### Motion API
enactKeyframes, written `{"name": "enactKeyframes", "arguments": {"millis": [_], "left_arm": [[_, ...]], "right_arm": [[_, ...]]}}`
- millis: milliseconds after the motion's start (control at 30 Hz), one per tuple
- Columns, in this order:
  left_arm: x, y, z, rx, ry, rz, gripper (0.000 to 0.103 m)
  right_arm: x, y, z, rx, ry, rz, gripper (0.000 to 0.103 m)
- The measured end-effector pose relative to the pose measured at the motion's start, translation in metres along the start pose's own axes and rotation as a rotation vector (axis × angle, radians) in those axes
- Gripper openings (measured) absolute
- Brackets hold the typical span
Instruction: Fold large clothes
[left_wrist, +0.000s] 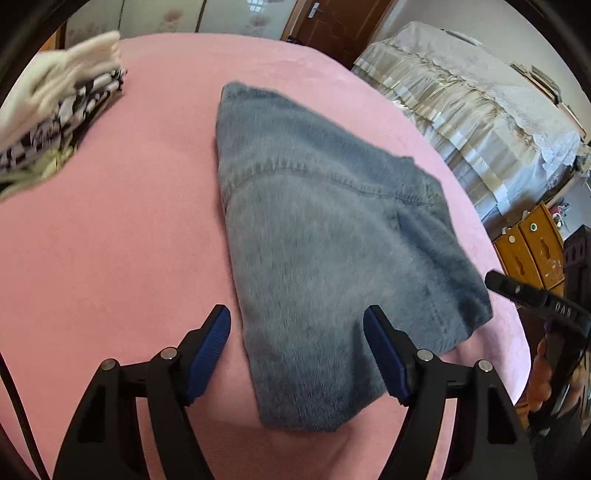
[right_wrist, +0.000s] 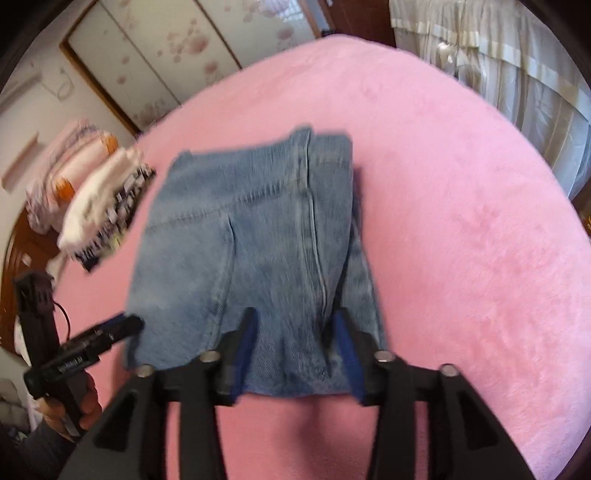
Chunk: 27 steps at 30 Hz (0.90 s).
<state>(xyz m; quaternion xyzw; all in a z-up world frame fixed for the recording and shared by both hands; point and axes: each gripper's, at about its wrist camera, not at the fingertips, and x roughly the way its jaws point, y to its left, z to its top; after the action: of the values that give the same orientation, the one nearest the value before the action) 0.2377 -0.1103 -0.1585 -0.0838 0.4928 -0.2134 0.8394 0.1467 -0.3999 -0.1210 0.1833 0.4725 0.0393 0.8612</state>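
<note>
Your jaws on both sides stand apart and clamp nothing. The left gripper hangs over the near left corner of the jeans, denim showing in the gap but neither blue pad pressing it. The right gripper straddles the near edge of the jeans, pads clear of the cloth as far as the blur allows.

The jeans lie folded into a compact packet on the pink bed, long axis running away from you, the stitched seam crossing it partway up. The near short edge is the one just under both grippers; the far edge is well beyond.

The right gripper sits more squarely on that near edge, so it looks the better placed to pinch it. The clothes stack lies off to the jeans' far left, well apart.
</note>
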Motion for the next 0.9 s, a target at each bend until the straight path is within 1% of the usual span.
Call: {"name": "enactKeyframes", "arguments": {"millis": [33, 133, 233, 300, 333, 367, 433, 467, 500, 533, 567, 600, 633, 700, 733, 767, 867, 900], "left_arm": [[-0.003, 0.001, 0.008, 0.0, -0.01, 0.009, 0.074], [0.003, 0.003, 0.032, -0.009, -0.008, 0.042, 0.075], [0.028, 0.001, 0.06, 0.003, 0.045, 0.092, 0.075], [0.049, -0.001, 0.077, -0.006, 0.082, 0.123, 0.076], [0.057, 0.0, 0.084, -0.014, 0.099, 0.128, 0.077], [0.063, 0.002, 0.088, -0.026, 0.109, 0.125, 0.081], [0.074, 0.006, 0.097, -0.052, 0.112, 0.108, 0.082], [0.077, 0.007, 0.101, -0.053, 0.114, 0.102, 0.082], [0.079, 0.007, 0.103, -0.05, 0.115, 0.107, 0.082], [0.079, 0.007, 0.105, -0.04, 0.096, 0.112, 0.082], [0.078, 0.008, 0.105, -0.036, 0.078, 0.11, 0.082], [0.08, 0.01, 0.102, -0.035, 0.072, 0.101, 0.083], [0.083, 0.012, 0.1, -0.032, 0.07, 0.096, 0.083], [0.086, 0.015, 0.096, -0.045, 0.069, 0.085, 0.084], [0.083, 0.016, 0.096, -0.053, 0.066, 0.084, 0.084], [0.08, 0.016, 0.096, -0.051, 0.065, 0.094, 0.084], [0.06, 0.001, 0.093, 0.008, 0.019, 0.187, 0.084], [0.054, -0.006, 0.092, 0.026, 0.005, 0.198, 0.084]], "right_arm": [[-0.003, -0.001, 0.005, 0.006, -0.017, -0.001, 0.058], [0.004, -0.005, 0.03, 0.034, -0.032, -0.015, 0.058], [0.024, -0.013, 0.056, 0.059, -0.022, -0.024, 0.058], [0.043, -0.016, 0.075, 0.074, -0.01, -0.047, 0.058], [0.054, -0.018, 0.085, 0.087, -0.003, -0.063, 0.058], [0.061, -0.02, 0.089, 0.095, 0.002, -0.068, 0.058], [0.078, -0.026, 0.101, 0.118, 0.02, -0.071, 0.057], [0.085, -0.027, 0.104, 0.123, 0.033, -0.075, 0.033], [0.09, -0.026, 0.107, 0.111, 0.05, -0.074, 0.024], [0.091, -0.024, 0.109, 0.078, 0.048, -0.116, 0.014], [0.087, -0.022, 0.11, 0.056, 0.032, -0.123, 0.013], [0.084, -0.024, 0.11, 0.05, 0.014, -0.107, 0.013], [0.088, -0.028, 0.109, 0.058, 0.019, -0.106, 0.014], [0.101, -0.038, 0.103, 0.095, 0.056, -0.116, 0.019], [0.1, -0.039, 0.103, 0.101, 0.054, -0.126, 0.026], [0.097, -0.038, 0.104, 0.105, 0.047, -0.136, 0.031], [0.073, -0.023, 0.102, 0.071, 0.001, -0.185, 0.031], [0.06, -0.011, 0.098, 0.032, -0.032, -0.206, 0.031]]}}
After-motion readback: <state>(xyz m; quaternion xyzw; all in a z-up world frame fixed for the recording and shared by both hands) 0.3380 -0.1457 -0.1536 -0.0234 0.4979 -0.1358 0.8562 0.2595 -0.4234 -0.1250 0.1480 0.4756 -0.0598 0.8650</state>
